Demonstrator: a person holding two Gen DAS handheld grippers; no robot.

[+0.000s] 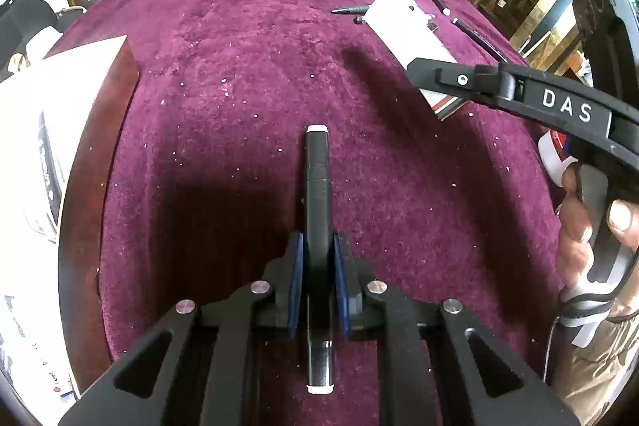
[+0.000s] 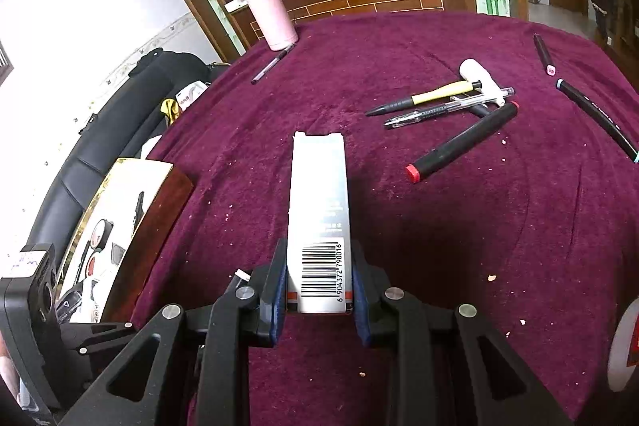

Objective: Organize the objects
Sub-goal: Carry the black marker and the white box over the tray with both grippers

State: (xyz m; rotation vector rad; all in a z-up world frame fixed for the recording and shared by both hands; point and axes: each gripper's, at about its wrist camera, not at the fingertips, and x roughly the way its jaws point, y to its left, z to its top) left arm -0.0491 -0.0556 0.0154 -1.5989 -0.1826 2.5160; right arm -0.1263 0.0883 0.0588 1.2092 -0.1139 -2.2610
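The white box's [image 2: 319, 210] small print is blurred; the right-edge white object [image 2: 623, 342] is cut off.

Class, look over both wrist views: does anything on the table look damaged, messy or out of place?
The white box in the right gripper has a ragged, torn far end. Pale crumbs speckle the purple cloth, and pens lie scattered at odd angles.

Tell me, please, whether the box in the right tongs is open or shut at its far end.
Open: the white box shows a ragged, torn far edge.

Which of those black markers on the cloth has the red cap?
The thick black marker lying nearest the held white box; its near end is red. The other two, farther right, end in pink and pale teal.
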